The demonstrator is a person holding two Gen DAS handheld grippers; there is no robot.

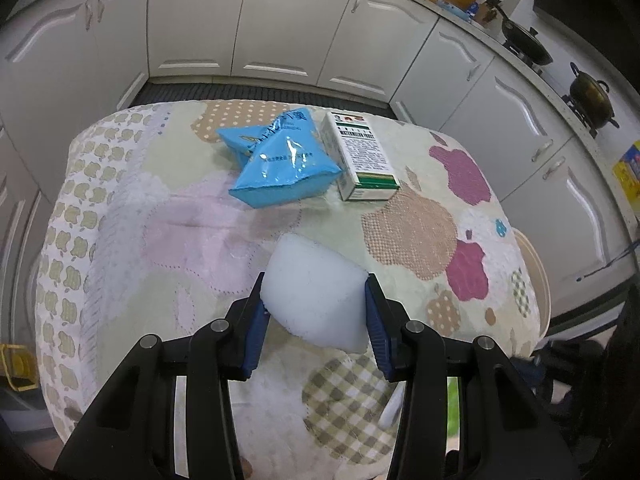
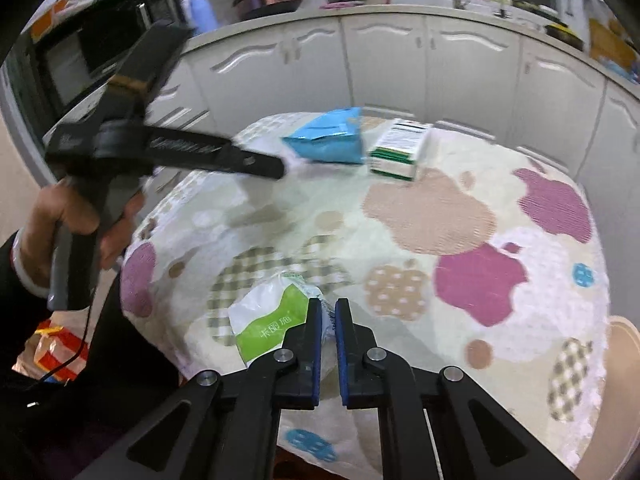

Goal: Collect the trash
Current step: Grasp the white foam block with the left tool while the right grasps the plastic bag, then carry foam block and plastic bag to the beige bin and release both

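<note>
My left gripper (image 1: 314, 292) is shut on a white foam block (image 1: 316, 284), held just above the round table's patterned cloth (image 1: 180, 240). Beyond it lie a blue plastic pouch (image 1: 280, 164) and a white and green carton (image 1: 362, 156), side by side at the far edge. My right gripper (image 2: 328, 306) is shut on a crumpled white and green wrapper (image 2: 268, 320) near the front of the table. From the right wrist, the left gripper (image 2: 282, 166) shows blurred at upper left, held by a hand (image 2: 60, 216), with the pouch (image 2: 328, 140) and carton (image 2: 396, 148) behind.
White kitchen cabinets (image 1: 280, 28) ring the table. Pots (image 1: 592, 96) sit on the counter at right. A red, white and orange bag (image 2: 60, 348) lies on the floor at lower left. A chair seat (image 1: 536, 272) pokes out at the table's right edge.
</note>
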